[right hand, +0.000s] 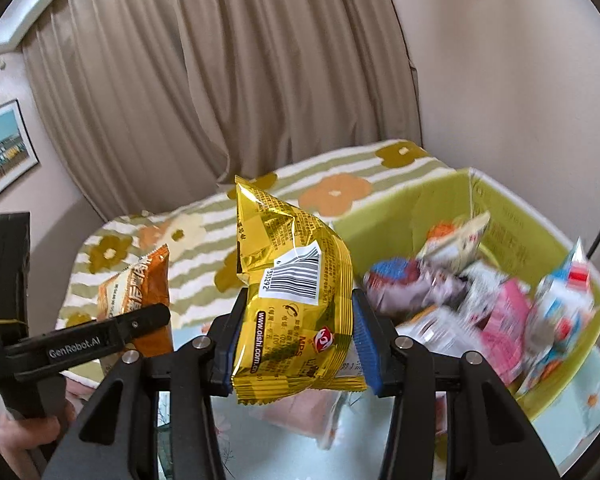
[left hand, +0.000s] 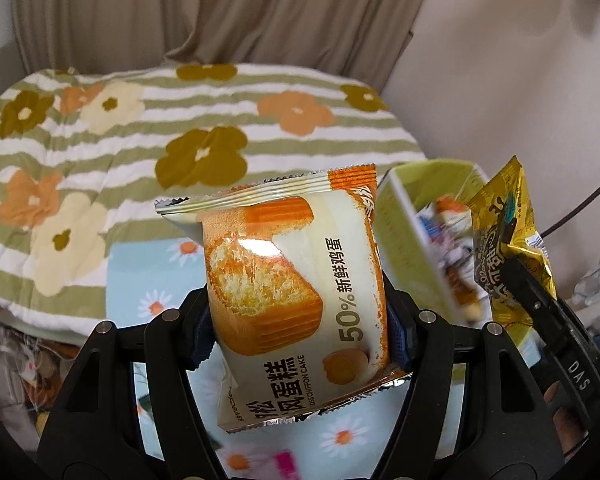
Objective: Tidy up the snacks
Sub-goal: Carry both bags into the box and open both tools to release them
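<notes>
My left gripper (left hand: 300, 336) is shut on an orange and cream chiffon cake packet (left hand: 292, 292), held upright in the air; the same cake packet (right hand: 140, 296) shows at the left of the right wrist view. My right gripper (right hand: 296, 344) is shut on a crinkled gold snack bag (right hand: 292, 300) with a barcode facing me; that gold bag (left hand: 504, 248) also appears at the right of the left wrist view. A green box (right hand: 508, 216) with several snack packs inside stands to the right, its green wall (left hand: 404, 240) just beyond the cake packet.
A bed with a green-striped flowered quilt (left hand: 140, 128) lies behind, under beige curtains (right hand: 220, 80). A light blue daisy-print cloth (left hand: 148, 280) covers the surface below. A framed picture (right hand: 4, 148) hangs on the left wall. A hand (right hand: 28, 432) holds the left gripper's handle.
</notes>
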